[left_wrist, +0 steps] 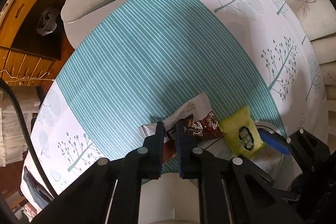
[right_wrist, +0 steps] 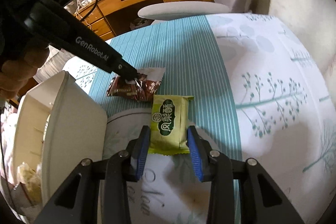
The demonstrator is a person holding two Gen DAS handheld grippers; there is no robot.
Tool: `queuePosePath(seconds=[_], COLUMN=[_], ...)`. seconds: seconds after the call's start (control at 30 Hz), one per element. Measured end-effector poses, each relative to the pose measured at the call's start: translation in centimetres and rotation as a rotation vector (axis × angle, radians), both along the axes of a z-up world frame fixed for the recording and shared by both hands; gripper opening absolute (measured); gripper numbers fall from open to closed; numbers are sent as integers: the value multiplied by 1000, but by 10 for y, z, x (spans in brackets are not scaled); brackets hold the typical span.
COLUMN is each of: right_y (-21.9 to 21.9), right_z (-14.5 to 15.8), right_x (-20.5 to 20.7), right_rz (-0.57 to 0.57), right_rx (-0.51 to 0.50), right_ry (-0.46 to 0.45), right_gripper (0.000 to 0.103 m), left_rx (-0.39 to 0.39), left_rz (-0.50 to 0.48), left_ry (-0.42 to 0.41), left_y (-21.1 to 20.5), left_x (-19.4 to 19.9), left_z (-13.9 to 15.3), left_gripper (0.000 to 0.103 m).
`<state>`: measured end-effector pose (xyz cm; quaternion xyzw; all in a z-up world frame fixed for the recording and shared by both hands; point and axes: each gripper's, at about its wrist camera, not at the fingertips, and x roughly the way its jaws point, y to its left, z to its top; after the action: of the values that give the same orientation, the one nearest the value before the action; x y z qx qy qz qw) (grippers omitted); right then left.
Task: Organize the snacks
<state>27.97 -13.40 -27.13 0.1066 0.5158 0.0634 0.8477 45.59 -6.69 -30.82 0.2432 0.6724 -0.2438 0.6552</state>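
Green foil snack packet (right_wrist: 169, 123) lies low in the frame's centre on the teal-striped worktop (right_wrist: 189, 51), long axis running up the picture, between the right hand-held gripper (right_wrist: 169, 140)'s narrowed pads, which seem to press its sides. Upper left, the left hand-held gripper (right_wrist: 131, 77) has pinched shut on a crinkled brown foil wrapper (right_wrist: 134, 87).

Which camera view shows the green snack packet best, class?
The right wrist view: the green snack packet lies whole and label-up between the right gripper's blue fingers. The left wrist view catches it small and blurred near the lower right edge.
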Motion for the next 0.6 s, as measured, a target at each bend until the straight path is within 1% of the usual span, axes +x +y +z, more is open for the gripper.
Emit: queuePosePath(seconds=[0.17, 0.3, 0.47, 0.6], right_y=[-11, -18, -21, -20], right_z=[7, 14, 26, 39], right_x=[-13, -19, -31, -37], right_rz=[-39, -57, -74, -78], right_rx=[42, 44, 53, 54], right_ry=[27, 30, 24, 8], right_gripper=[37, 37, 37, 37], left_rx=[-15, -30, -75, -134], left_rz=[32, 64, 120, 157], left_ry=[-3, -11, -35, -53], left_y=[2, 7, 15, 22], left_x=[-2, -1, -3, -9], left_z=[1, 8, 34, 63], left_gripper=[4, 3, 2, 1])
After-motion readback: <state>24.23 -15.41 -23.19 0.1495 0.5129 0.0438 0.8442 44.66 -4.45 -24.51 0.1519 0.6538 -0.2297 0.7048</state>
